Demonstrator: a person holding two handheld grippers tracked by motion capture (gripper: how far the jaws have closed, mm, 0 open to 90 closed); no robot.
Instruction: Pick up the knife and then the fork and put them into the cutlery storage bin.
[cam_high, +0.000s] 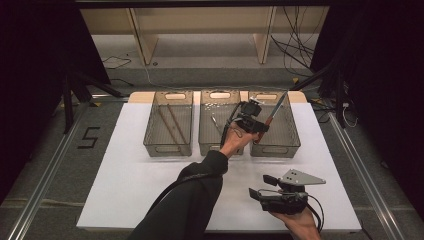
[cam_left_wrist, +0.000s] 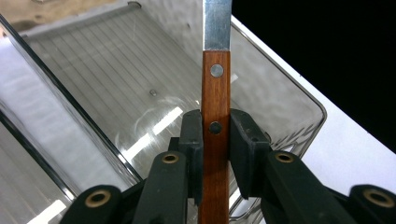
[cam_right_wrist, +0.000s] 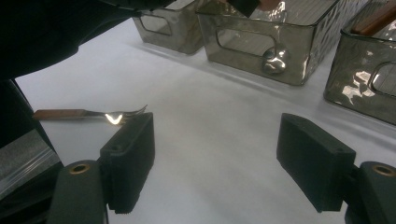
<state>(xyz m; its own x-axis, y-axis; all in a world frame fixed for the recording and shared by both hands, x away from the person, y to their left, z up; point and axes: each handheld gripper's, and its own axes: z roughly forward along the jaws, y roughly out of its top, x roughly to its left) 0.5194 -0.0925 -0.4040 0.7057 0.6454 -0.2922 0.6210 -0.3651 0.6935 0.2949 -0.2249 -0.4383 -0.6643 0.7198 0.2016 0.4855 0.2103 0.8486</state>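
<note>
Left gripper (cam_high: 261, 127) upper middle of high view, over right-hand bin (cam_high: 290, 145), jaws clamped on wooden handle of knife (cam_left_wrist: 215, 126). Blade sticks up toward top of frame, tilted to the right in high view. Left gripper view: handle dead centre between both pads, steel blade running off top edge.

Right gripper (cam_right_wrist: 224, 154) lower right in high view, jaws spread wide, nothing between them, just white tabletop (cam_right_wrist: 210, 121). Fork (cam_right_wrist: 88, 114) lying flat at left of right gripper view, near left jaw.
</note>
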